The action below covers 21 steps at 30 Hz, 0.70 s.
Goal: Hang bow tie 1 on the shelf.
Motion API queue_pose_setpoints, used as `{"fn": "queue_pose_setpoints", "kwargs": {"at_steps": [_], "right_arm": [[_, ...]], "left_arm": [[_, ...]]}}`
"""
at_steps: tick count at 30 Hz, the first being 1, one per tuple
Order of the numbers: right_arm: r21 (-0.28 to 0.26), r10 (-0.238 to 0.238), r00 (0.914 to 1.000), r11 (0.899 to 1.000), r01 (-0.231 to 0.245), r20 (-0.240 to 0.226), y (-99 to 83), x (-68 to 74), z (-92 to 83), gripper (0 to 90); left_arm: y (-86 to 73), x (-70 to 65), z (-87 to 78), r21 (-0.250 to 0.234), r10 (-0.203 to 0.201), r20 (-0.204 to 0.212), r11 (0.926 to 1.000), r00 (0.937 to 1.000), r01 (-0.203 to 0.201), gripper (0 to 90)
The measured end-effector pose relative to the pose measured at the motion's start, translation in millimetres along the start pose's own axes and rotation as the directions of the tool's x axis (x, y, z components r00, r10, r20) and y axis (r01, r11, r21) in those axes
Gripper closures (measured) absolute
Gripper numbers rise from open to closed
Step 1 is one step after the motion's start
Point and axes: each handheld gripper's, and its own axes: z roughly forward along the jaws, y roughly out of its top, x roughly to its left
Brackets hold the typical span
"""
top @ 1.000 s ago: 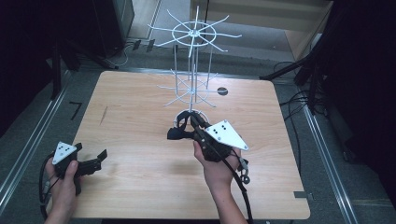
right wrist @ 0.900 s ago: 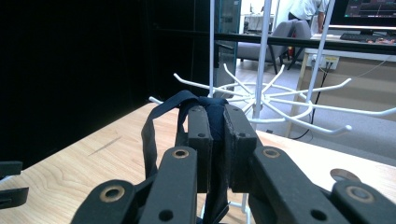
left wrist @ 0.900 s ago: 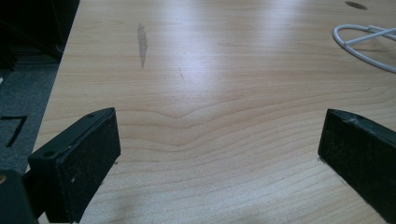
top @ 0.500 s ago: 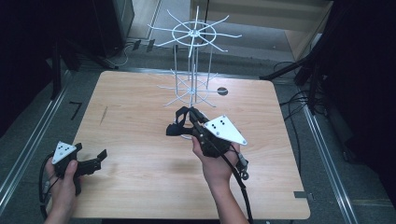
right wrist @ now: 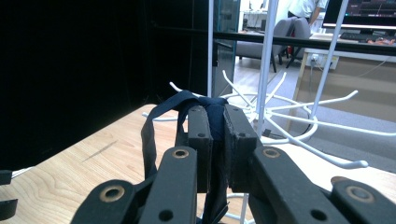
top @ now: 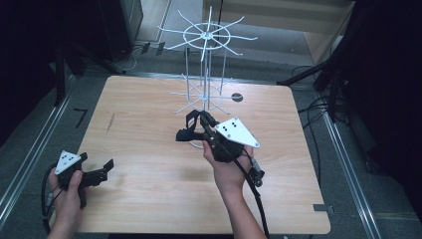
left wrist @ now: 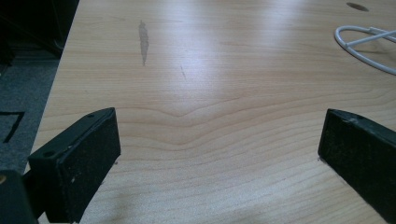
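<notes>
Strap (right wrist: 154, 121), dark and looped, is pinched in the right gripper (top: 196, 130) just near of the white wire rack (top: 204, 94). Left gripper (top: 97, 172) is held spread at the table's (top: 149, 114) near-left.

There are two grippers: the left gripper (top: 94, 175) and the right gripper (top: 199, 130). One white wire rack (top: 204, 69) (two rings of arms), one dark strap (right wrist: 164, 116), one wooden table (top: 149, 149).

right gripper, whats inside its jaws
A dark strap is pinched between the jaws of the right gripper, looping out to the side. Its lower end is hidden behind the jaw links.
</notes>
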Motion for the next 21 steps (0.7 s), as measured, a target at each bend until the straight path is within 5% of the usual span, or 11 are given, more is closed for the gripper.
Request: {"fn": "queue_pose_setpoints", "kwargs": {"at_steps": [21], "right_arm": [[0.038, 0.030, 0.9986, 0.999, -0.032, 0.044, -6.9, -11.1, 19.8, 84.1]], "left_arm": [[0.0, 0.4, 0.2, -0.001, -0.003, 0.003, 1.0000, 1.0000, 0.003, 0.0]]}}
